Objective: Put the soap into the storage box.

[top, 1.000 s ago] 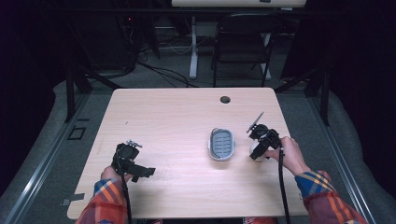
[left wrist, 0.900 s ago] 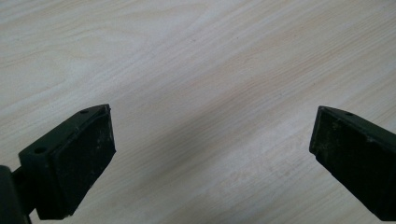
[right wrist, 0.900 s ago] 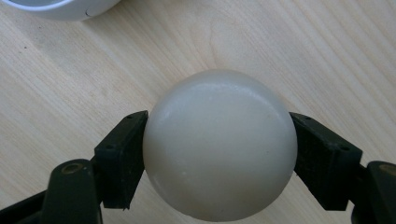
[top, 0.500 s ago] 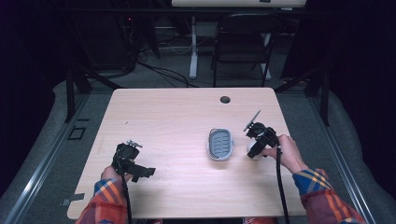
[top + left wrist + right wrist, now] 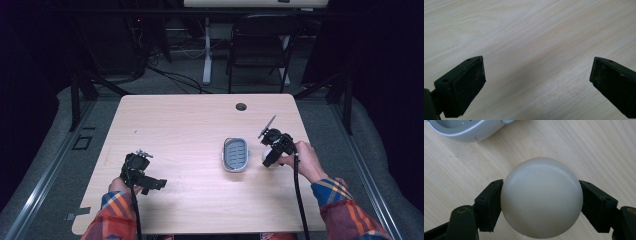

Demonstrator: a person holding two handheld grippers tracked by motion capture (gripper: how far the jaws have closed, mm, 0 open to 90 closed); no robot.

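the right gripper [image 5: 269, 156] sat over the right part of the wooden table [image 5: 190, 125], its jaws pressed against both sides of a smooth off-white ball [image 5: 541, 197]. in the right gripper view the ball bulged between the two black pads, with pale wood grain beneath it; whether it touched the tabletop could not be told. just beside it, toward the table's middle, lay a small oval grey tray [image 5: 235, 154] with a ribbed blue-grey inside, and a curved piece of its light rim showed at the top left of the right gripper view [image 5: 466, 131]. the tray and the ball were near each other but apart.

the left gripper [image 5: 137, 172] rested low at the near left of the table, well apart from the tray. its jaws stood wide apart with only bare wood between them in the left gripper view [image 5: 536, 82].

a round cable hole [image 5: 241, 106] sat near the far edge. beyond the table stood a dark folding chair [image 5: 260, 47], with cables [image 5: 175, 80] trailing on the floor.
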